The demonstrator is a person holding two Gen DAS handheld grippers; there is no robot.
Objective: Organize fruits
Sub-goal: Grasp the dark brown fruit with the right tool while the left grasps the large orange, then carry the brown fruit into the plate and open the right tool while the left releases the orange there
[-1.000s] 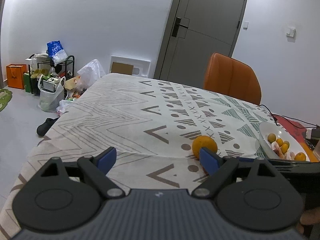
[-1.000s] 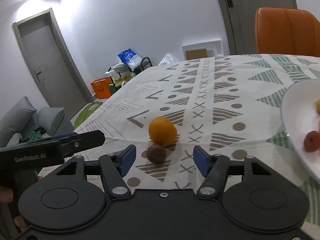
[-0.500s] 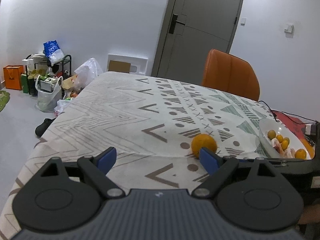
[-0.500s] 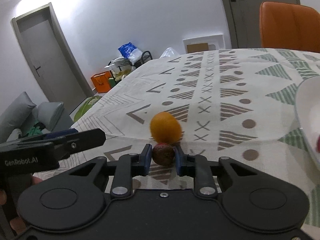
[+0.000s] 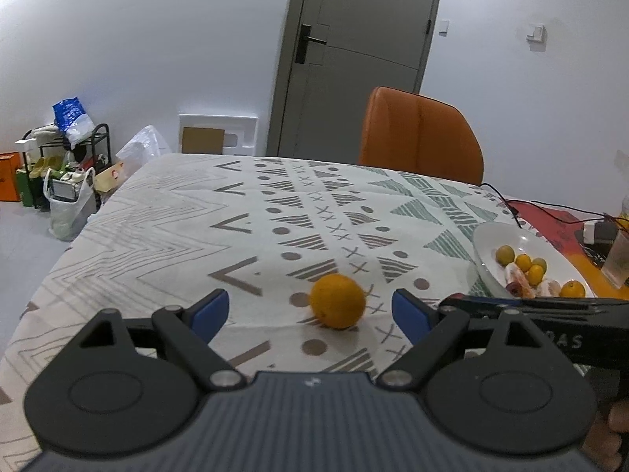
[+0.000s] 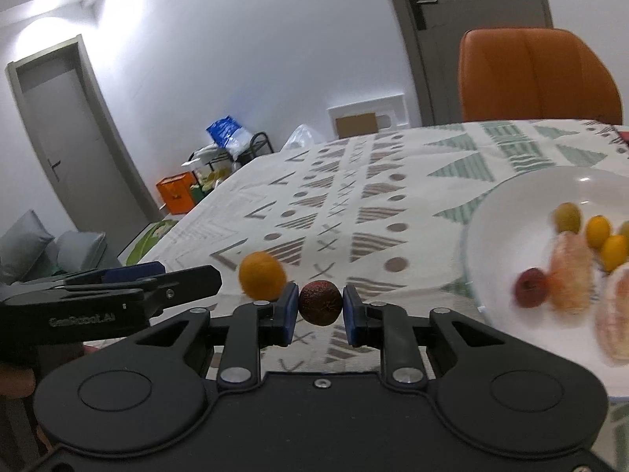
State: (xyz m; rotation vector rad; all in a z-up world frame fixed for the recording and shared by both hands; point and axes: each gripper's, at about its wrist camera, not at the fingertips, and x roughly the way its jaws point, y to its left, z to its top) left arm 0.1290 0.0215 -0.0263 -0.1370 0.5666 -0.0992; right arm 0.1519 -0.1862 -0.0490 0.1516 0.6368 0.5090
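Jaws of the right gripper (image 6: 320, 308) are clenched on a small dark red fruit (image 6: 320, 303), one blue pad pressed to each side at its widest part, so the round thing is pinned rather than balanced. It seems to hang just clear of the patterned worktop (image 6: 354, 204), though the blur leaves that uncertain. To its right sits the white bowl (image 6: 491, 212), already holding small yellow fruits (image 6: 597, 232), a red one (image 6: 531, 287) and pale peeled segments (image 6: 572, 271); the held fruit most likely belongs there, and the bowl's near rim is close enough that a short carry to the right should do.

Jaws of the left gripper (image 5: 310, 312) stand released and wide, holding nothing. An orange (image 5: 337, 301) lies on the worktop between and just beyond the two pads, touching neither. That framing looks deliberate: the wide gap suits the orange's girth, so this is probably the next pick.

In the right view the orange (image 6: 262, 275) sits just left of the held fruit, with the left gripper (image 6: 118, 295) reaching in beside it. The two tools are near each other, so a clash is the main risk
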